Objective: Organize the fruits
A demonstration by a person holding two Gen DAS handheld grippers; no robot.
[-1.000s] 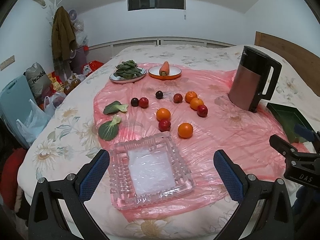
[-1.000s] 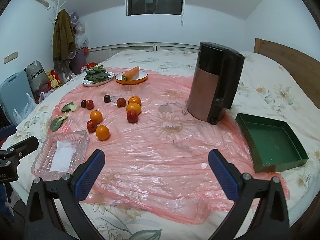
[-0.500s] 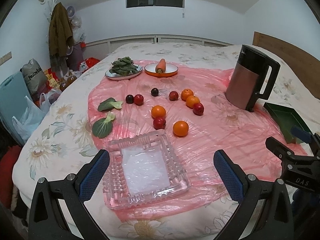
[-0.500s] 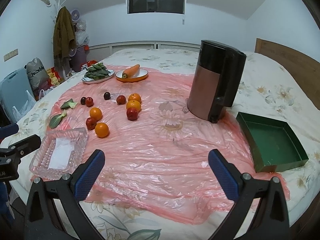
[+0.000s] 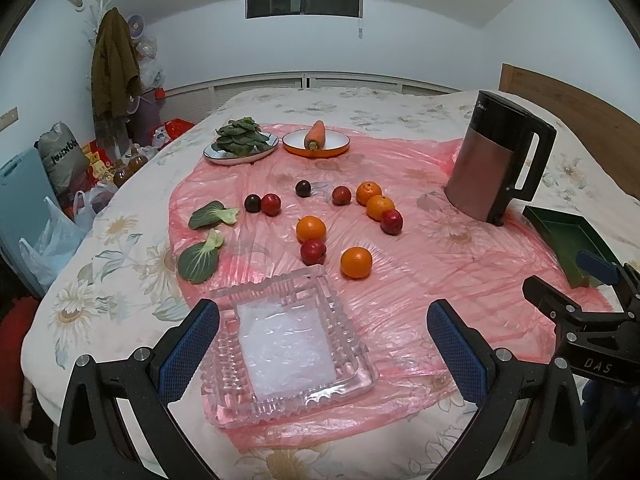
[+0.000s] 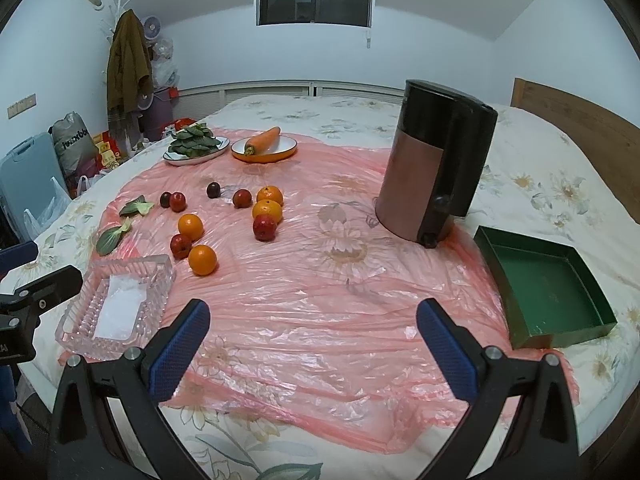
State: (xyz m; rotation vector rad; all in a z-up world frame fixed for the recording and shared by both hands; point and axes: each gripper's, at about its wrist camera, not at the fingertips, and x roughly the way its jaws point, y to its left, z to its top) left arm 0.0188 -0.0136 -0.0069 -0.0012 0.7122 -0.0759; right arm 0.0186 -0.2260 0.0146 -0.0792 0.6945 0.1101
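Both tools gape, empty. Left tool (image 5: pixel 322 332) sits over glass tray (image 5: pixel 288 344); go for nearest orange (image 5: pixel 356 263) just beyond tray, grip gently w/ pads centred.

The kettle (image 6: pixel 434 168) stands on the plastic sheet (image 6: pixel 320 300). Left of the kettle lie the scattered fruits (image 6: pixel 264 210), with the glass tray (image 6: pixel 116 308) nearer the camera (farther left still). Behind and left of the kettle sit two plates (image 6: pixel 264 150). Right of the kettle, nearer, rests the box (image 6: pixel 548 288).
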